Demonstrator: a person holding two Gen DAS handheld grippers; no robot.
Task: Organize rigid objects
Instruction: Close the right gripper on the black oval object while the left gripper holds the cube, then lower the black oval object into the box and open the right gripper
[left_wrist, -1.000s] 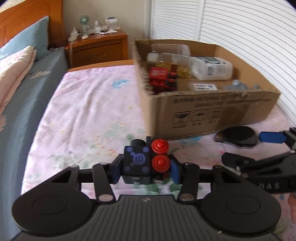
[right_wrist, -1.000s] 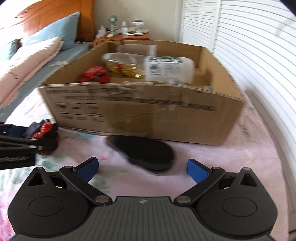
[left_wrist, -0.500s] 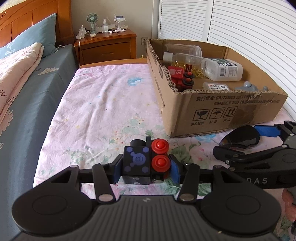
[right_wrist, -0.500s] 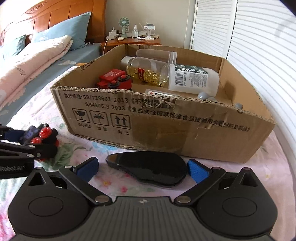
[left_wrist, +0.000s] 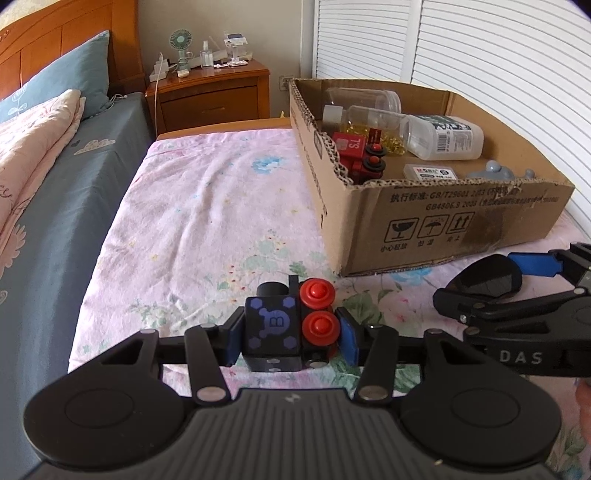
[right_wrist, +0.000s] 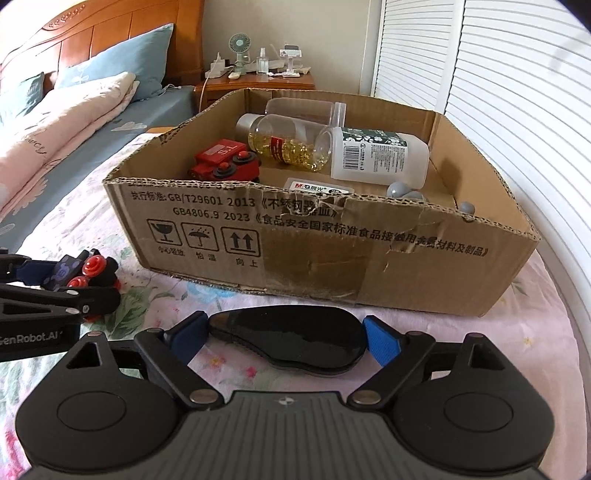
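My left gripper (left_wrist: 291, 332) is shut on a black toy train (left_wrist: 273, 325) with red wheels, held just above the floral bedsheet; the right wrist view shows the train (right_wrist: 92, 266) at far left. My right gripper (right_wrist: 286, 332) is low over the bed in front of the cardboard box (right_wrist: 332, 240). Its jaws are closing around a glossy black oval case (right_wrist: 291, 343) lying between them. The blue pads (right_wrist: 380, 339) stand right at its two ends. In the left wrist view the case (left_wrist: 484, 282) lies at the right.
The box (left_wrist: 443, 221) holds a red toy train (right_wrist: 221, 162), a bottle of yellow capsules (right_wrist: 284, 144), a white bottle (right_wrist: 376, 155) and small items. A wooden nightstand (left_wrist: 210, 92) stands behind. Pillows and a blue sheet (left_wrist: 48, 206) fill the left.
The right gripper's jaws have narrowed onto the black case, which was farther ahead one second ago. The left gripper still holds the black train the same way.
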